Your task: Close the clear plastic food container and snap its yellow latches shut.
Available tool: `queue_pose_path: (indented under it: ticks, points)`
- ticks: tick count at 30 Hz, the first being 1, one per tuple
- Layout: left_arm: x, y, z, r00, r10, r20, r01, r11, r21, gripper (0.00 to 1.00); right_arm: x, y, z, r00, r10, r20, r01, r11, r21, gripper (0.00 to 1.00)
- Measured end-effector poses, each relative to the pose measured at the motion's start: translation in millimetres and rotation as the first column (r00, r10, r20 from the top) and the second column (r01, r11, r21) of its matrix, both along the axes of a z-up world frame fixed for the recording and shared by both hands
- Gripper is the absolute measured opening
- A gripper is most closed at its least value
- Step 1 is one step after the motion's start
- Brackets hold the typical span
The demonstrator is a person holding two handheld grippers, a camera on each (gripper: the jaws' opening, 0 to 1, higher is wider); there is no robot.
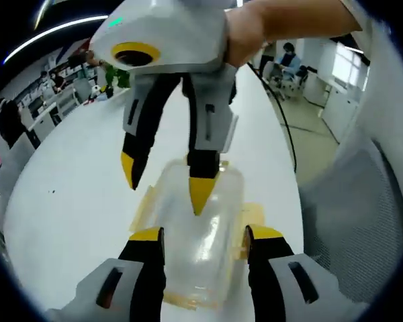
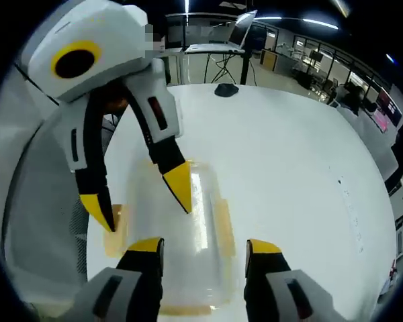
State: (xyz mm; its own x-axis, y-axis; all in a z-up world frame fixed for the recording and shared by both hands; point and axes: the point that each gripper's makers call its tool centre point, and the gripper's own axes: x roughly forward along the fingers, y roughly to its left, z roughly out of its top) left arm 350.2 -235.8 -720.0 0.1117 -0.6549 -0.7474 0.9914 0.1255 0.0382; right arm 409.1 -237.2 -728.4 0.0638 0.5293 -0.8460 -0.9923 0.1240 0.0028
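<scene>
The clear plastic food container [image 1: 208, 251] lies on the white table [image 1: 74, 194] with its lid on. Pale yellow latches [image 1: 254, 216] show along its sides. My left gripper [image 1: 205, 235] is open, its jaws rising on either side of the container's near end. My right gripper [image 1: 164, 182] comes in from above in a person's hand, open, with one fingertip [image 1: 200, 194] on the lid and the other off the left side. In the right gripper view, the container [image 2: 188, 261] lies ahead of my open right gripper [image 2: 205, 246]. My left gripper [image 2: 140, 200] has one tip on the lid and one over a side latch [image 2: 115, 231].
A grey mesh chair [image 1: 363, 201] stands by the table's edge. A black cable [image 1: 282, 114] runs along that edge. A small dark object [image 2: 226, 89] sits at the table's far end, with a laptop on a stand [image 2: 221, 40] behind it. People sit at desks in the background.
</scene>
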Motion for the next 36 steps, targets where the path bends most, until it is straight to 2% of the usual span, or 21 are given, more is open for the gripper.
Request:
queue_pose_path:
  ticks: [1,3,5,6,8,10,11,12,15,19,26,29,32,33,34,36]
  points:
    - [-3.6,-1.2,-0.6,1.0,-0.017,0.01,0.017,1.0,0.007,0.5,-0.5,0.9,0.8,1.0,0.016,0.008,-0.016,1.0,-0.001,0.45]
    - [-1.5,-0.6,-3.7,0.997,-0.03,0.069,0.027,0.999,0.038,0.51,-3.3,2.9,0.7,0.998,0.062,0.012,-0.062,0.998,-0.005,0.42]
    - [1.4,2.8,-9.4,0.991,-0.059,0.119,0.048,0.994,0.095,0.49,-2.8,4.4,-0.2,0.996,0.09,0.001,-0.09,0.996,-0.018,0.42]
    - [4.0,3.2,-9.9,0.988,-0.059,0.142,0.045,0.993,0.105,0.48,-2.9,4.4,-0.4,0.996,0.092,-0.017,-0.092,0.995,-0.026,0.42]
    - [4.1,2.1,-11.2,0.989,-0.041,0.142,0.026,0.994,0.104,0.44,-0.9,5.1,-1.2,0.994,0.1,-0.047,-0.102,0.994,-0.044,0.43]
    - [5.0,2.2,-11.5,0.985,-0.048,0.164,0.029,0.993,0.117,0.42,-7.9,5.3,-3.3,0.985,0.126,-0.119,-0.133,0.989,-0.056,0.39]
    - [3.7,1.3,-12.9,0.985,-0.055,0.163,0.034,0.991,0.127,0.42,-4.4,7.4,-3.7,0.987,0.119,-0.108,-0.125,0.991,-0.054,0.4]
    - [4.5,1.5,-13.5,0.982,-0.06,0.178,0.035,0.989,0.141,0.42,-4.5,6.5,-4.0,0.981,0.145,-0.125,-0.154,0.986,-0.066,0.4]
    - [4.5,0.6,-16.7,0.973,-0.09,0.215,0.05,0.981,0.185,0.43,-6.0,6.1,-7.4,0.972,0.128,-0.195,-0.148,0.985,-0.093,0.41]
    - [5.9,-0.2,-16.7,0.973,-0.087,0.213,0.041,0.977,0.21,0.42,-6.2,7.5,-9.0,0.965,0.142,-0.22,-0.176,0.974,-0.14,0.41]
    - [8.0,-0.2,-17.9,0.977,-0.071,0.203,0.017,0.967,0.254,0.42,-6.8,7.5,-12.0,0.955,0.16,-0.25,-0.206,0.964,-0.168,0.4]
    - [8.4,1.4,-17.9,0.976,-0.069,0.206,0.016,0.968,0.25,0.41,-6.8,8.1,-14.2,0.947,0.161,-0.278,-0.226,0.949,-0.221,0.39]
    - [9.4,0.2,-18.3,0.976,-0.076,0.205,0.022,0.966,0.256,0.42,-6.1,10.4,-16.1,0.944,0.125,-0.306,-0.203,0.95,-0.237,0.39]
    - [9.3,-0.3,-18.9,0.975,-0.076,0.208,0.022,0.967,0.255,0.42,-10.2,5.6,-16.1,0.934,0.085,-0.347,-0.179,0.952,-0.25,0.38]
    - [12.5,-3.7,-20.8,0.969,-0.095,0.228,0.033,0.965,0.262,0.43,-5.5,2.3,-19.0,0.939,0.108,-0.326,-0.193,0.952,-0.239,0.37]
    - [14.6,-3.7,-22.7,0.971,-0.082,0.224,0.02,0.963,0.269,0.43,-9.2,2.4,-20.2,0.941,0.106,-0.321,-0.19,0.951,-0.243,0.37]
